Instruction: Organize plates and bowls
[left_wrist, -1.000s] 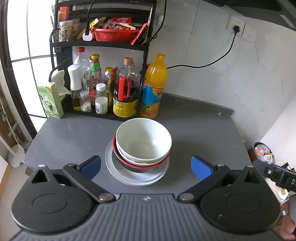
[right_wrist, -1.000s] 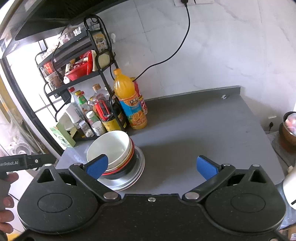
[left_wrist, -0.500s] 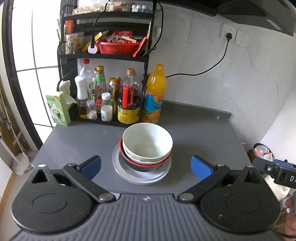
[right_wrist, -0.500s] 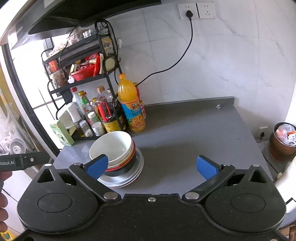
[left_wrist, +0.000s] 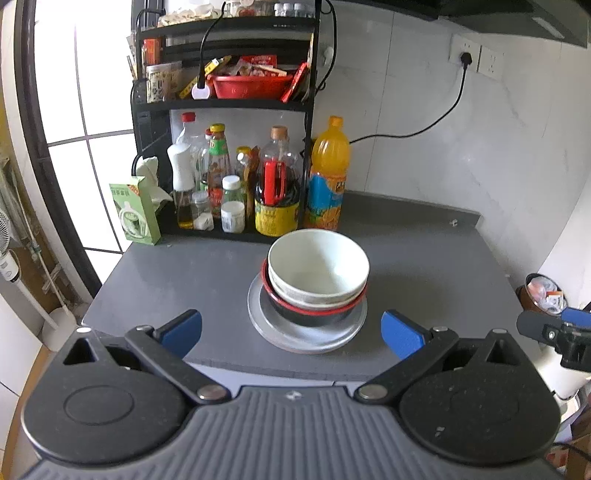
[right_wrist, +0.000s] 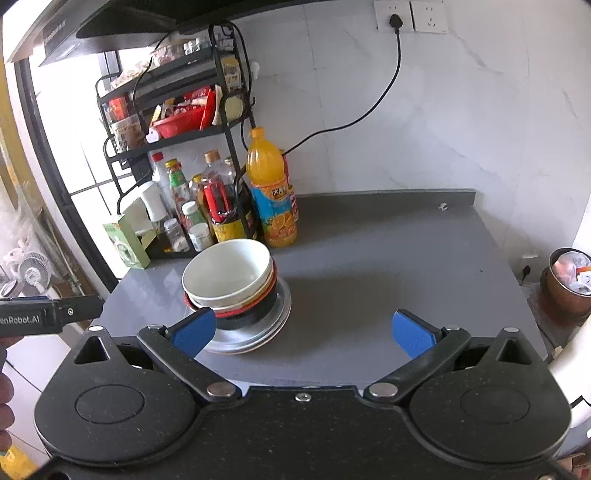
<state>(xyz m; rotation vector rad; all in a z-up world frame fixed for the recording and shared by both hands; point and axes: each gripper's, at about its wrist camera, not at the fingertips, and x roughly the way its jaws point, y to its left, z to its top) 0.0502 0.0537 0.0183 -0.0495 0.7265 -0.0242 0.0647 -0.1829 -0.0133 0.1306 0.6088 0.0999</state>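
Grey countertop (left_wrist: 192, 273) near spice rack (left_wrist: 221, 110): white bowl (left_wrist: 317, 266) nested in red-rimmed bowl (left_wrist: 314, 308) on metal plate (left_wrist: 306, 332), mid-counter. Left gripper (left_wrist: 291, 330), right gripper (right_wrist: 303, 328) both spread wide, empty, held off stack. Looks finished; withdraw straight, avoid clipping rims.

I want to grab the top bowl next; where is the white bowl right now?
The white bowl tops the stack on the grey plate, mid-counter in the left wrist view, just in front of the orange juice bottle. In the right wrist view it sits left of centre.
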